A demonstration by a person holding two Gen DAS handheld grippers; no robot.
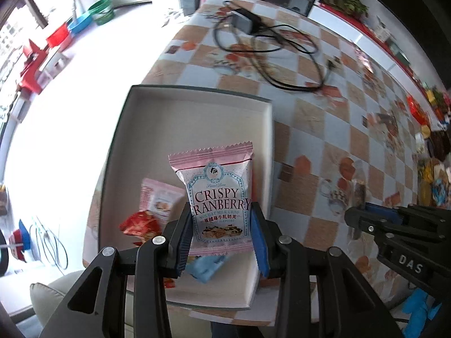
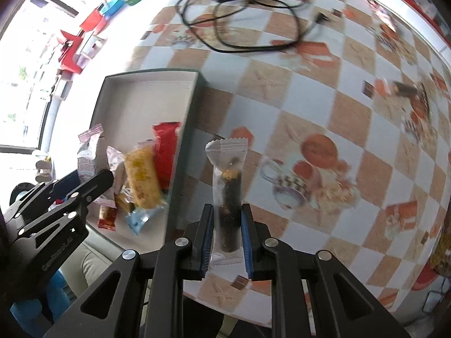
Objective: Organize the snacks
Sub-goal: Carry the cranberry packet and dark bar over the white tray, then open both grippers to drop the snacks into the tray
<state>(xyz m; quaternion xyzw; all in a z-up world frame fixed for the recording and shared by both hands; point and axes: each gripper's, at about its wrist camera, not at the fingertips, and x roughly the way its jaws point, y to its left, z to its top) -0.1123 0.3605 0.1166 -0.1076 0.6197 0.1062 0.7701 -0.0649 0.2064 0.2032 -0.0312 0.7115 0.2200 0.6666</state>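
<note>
Pink foil cranberry nougat packet (image 1: 221,197) above the shallow grey box (image 1: 197,95), pinched in left gripper (image 1: 222,233) fingers, clear-wrapped dark snack bar (image 2: 227,200) beside the box, clamped in nearly closed right gripper (image 2: 227,236) fingers

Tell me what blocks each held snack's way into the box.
Nothing visible does. The left gripper holds the cranberry packet over the open box. The right gripper holds the dark bar just outside the box's right wall, over bare tablecloth.
</note>
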